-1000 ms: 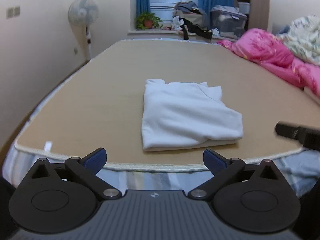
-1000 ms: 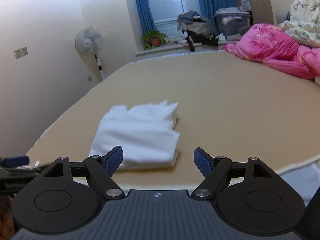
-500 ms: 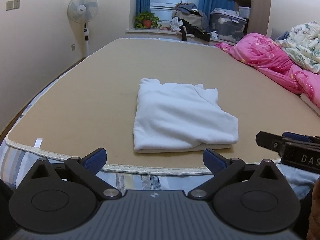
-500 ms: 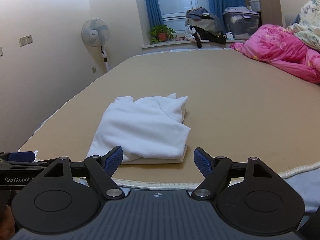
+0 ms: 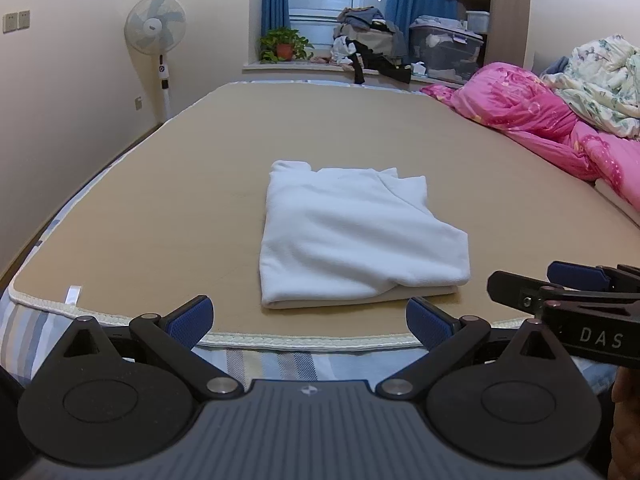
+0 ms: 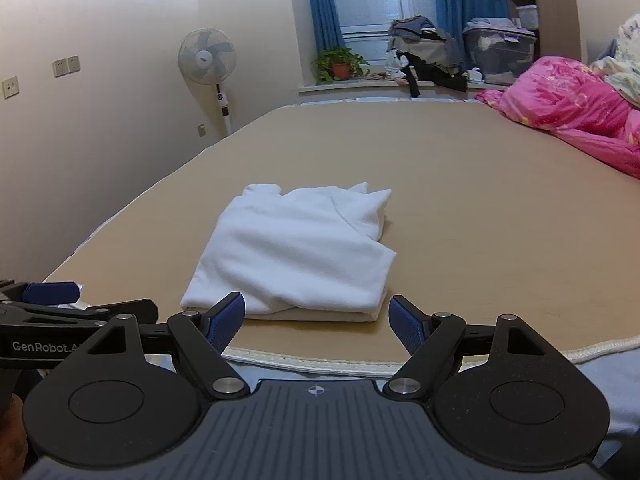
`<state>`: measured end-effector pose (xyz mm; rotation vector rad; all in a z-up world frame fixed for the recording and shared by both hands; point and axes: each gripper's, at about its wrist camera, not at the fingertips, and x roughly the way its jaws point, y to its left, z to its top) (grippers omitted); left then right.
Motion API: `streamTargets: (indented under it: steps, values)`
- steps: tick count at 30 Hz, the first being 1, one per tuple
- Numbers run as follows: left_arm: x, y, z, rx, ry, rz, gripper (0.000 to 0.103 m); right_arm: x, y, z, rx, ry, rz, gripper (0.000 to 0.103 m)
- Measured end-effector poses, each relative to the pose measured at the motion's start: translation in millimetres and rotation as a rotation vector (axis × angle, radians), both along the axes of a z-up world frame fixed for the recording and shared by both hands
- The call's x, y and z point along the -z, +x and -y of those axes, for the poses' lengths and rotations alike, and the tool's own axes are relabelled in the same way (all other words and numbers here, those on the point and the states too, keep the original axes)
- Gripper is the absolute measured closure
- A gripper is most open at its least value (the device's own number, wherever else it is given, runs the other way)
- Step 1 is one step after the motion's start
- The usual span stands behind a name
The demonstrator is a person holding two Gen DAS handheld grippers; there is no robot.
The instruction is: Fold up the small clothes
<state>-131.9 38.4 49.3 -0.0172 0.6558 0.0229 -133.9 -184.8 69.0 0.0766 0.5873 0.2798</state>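
Observation:
A white garment [image 5: 356, 236] lies folded into a neat rectangle on the tan mat [image 5: 160, 208] near the mat's front edge; the right wrist view shows this garment [image 6: 296, 252] too. My left gripper [image 5: 308, 320] hovers open just short of the mat's edge, in front of the garment, with nothing between its blue pads. My right gripper [image 6: 316, 318] is also open and empty, its pads standing just before the garment's near edge. Each gripper shows at the side of the other's view: the right gripper [image 5: 560, 292] and the left gripper [image 6: 52, 300].
A pink quilt [image 5: 532, 116] and a floral quilt [image 5: 600, 80] pile up along the right side of the bed. A standing fan [image 5: 156, 36] is by the left wall. A plant [image 5: 284, 44], clothes and storage boxes [image 5: 444, 52] sit at the window.
Both cameras shifted slightly, so the folded garment now sits lower and nearer in each view. The right gripper has come further into the left view. The garment itself has not moved.

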Motion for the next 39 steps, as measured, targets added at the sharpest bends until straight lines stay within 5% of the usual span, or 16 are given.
streamTargets:
  steps: [39]
  values:
    - [8.9, 6.8, -1.3, 0.016, 0.01, -0.014, 0.0, 2.5, -3.8, -19.1, 0.005, -0.035, 0.011, 0.023]
